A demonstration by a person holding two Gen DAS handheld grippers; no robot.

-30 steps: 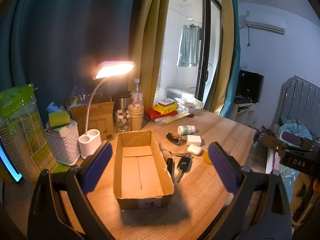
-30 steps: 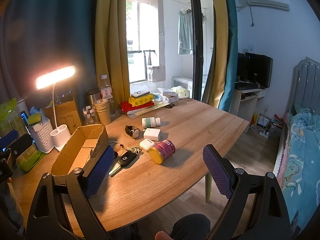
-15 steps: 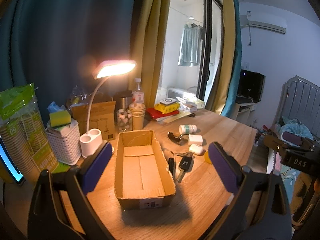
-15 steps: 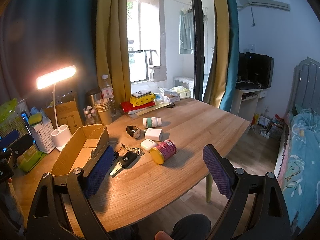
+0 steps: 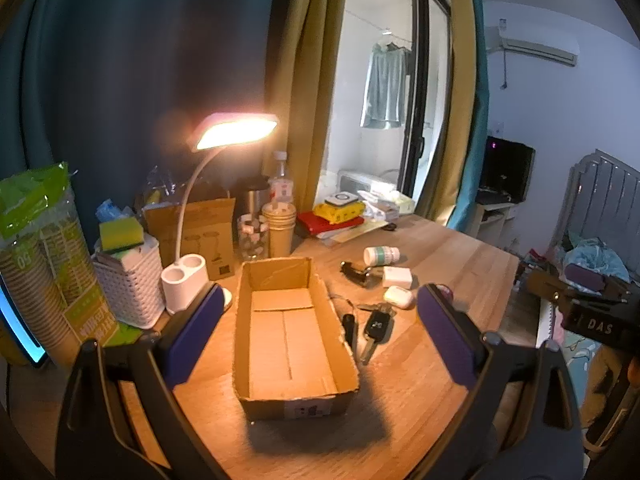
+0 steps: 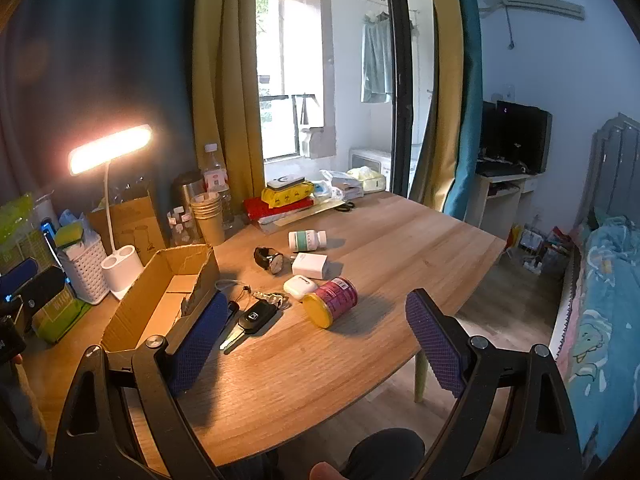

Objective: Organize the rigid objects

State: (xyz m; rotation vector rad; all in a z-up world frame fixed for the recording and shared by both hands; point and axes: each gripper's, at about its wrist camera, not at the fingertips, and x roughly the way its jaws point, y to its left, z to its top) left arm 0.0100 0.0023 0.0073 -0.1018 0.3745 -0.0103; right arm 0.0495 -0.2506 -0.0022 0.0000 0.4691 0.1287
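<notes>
An empty cardboard box (image 5: 288,332) (image 6: 160,304) lies open on the wooden table (image 6: 380,248). To its right sit a car key (image 6: 256,316) (image 5: 376,328), a white earbud case (image 6: 300,286) (image 5: 398,296), a white charger block (image 6: 309,266) (image 5: 397,277), a wristwatch (image 6: 270,260), a white pill bottle (image 6: 307,239) (image 5: 381,255) and a pink can with a yellow lid (image 6: 330,307) on its side. My left gripper (image 5: 320,336) hangs open above the box's near end. My right gripper (image 6: 316,344) is open above the table's front, just short of the key and can.
A lit desk lamp (image 5: 236,132), a white basket with sponges (image 5: 128,280), stacked paper cups (image 5: 279,230), a glass jar (image 5: 252,236) and a bottle crowd the table's back left. Red and yellow packets (image 6: 280,200) lie at the back. A bed (image 6: 604,300) stands at right.
Both views drift very slightly; the grippers stay open and nothing on the table has moved.
</notes>
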